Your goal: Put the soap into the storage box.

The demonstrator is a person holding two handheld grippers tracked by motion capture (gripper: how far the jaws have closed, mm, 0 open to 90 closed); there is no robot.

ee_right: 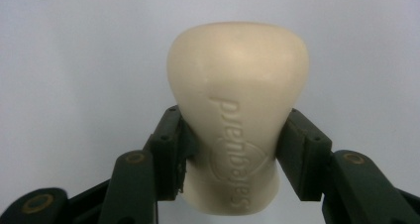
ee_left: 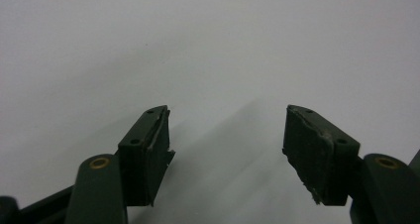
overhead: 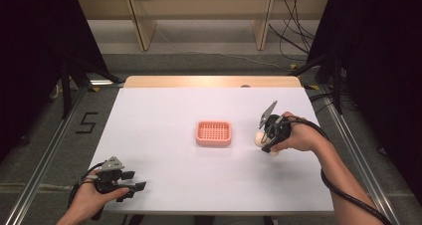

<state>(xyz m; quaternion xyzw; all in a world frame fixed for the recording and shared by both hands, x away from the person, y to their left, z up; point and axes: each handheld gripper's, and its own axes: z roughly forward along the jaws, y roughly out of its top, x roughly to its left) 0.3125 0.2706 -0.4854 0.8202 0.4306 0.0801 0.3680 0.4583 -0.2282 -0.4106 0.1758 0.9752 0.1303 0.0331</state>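
Soap bar (ee_right: 237, 115) sits clamped in right gripper (ee_right: 236, 149); left gripper (ee_left: 225, 149) gapes, apparently empty.

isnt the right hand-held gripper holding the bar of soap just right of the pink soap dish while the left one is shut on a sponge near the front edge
Not quite. The left hand-held gripper holds no sponge: the left gripper view shows its jaws open with only bare white table between them. The rest stands: the right hand-held gripper is shut on the bar of soap, just right of the pink soap dish in the high view.

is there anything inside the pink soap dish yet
Nothing visible: the pink soap dish shows only its own slotted floor. The soap bar sits clamped in the right claw beside it.
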